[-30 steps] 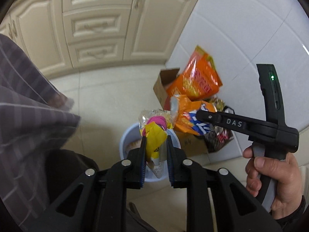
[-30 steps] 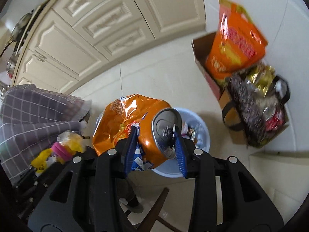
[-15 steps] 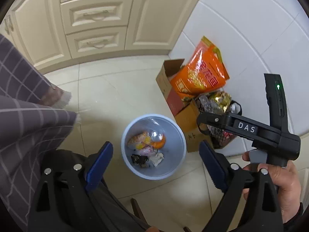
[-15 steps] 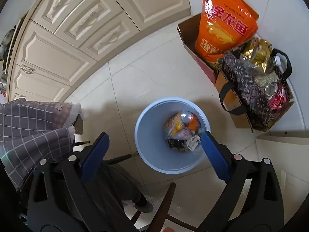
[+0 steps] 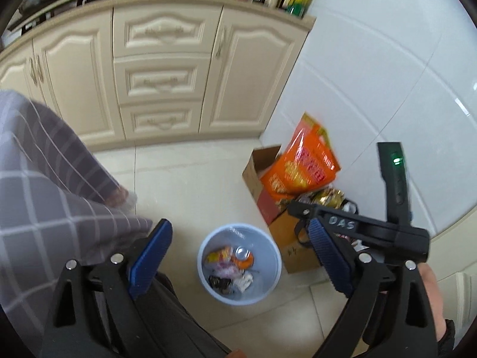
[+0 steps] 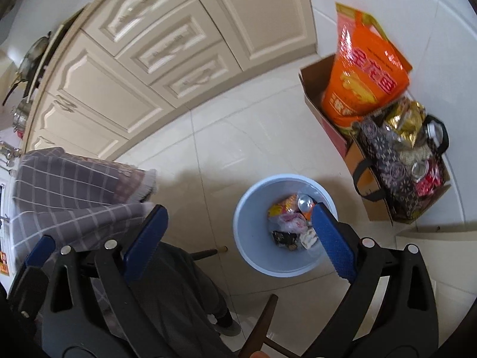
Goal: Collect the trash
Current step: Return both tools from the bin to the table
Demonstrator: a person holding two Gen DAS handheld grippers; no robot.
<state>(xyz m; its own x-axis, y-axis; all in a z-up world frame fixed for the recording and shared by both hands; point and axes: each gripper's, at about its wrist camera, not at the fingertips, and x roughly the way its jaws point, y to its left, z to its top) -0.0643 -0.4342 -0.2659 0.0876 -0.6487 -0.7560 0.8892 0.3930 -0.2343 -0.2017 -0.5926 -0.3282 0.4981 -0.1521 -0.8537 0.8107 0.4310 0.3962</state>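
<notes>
Left gripper: jaws spread wide, blue pads well apart, nothing between them. Right gripper: likewise wide open and empty. Both were held high above the floor, looking down.

Directly below, a pale blue trash bin stood on the cream tile floor. Trash lay at its bottom: an orange-and-yellow wrapper, a can top showing silver, some pinkish-white plastic, a dark scrap. All of it sat inside the bin, none seen on the tiles around it.

Just beside the bin, toward the wall: a cardboard box with an orange bag upright in it, and a patterned tote stuffed with gold foil packs and jars. A grey checked cloth hung at the left. Cream cabinets stood beyond.

Judgement: with both jaws empty and pieces lying in the bin, this round of dropping looked done. Whether more trash waited elsewhere could not be told from these views; none showed.
</notes>
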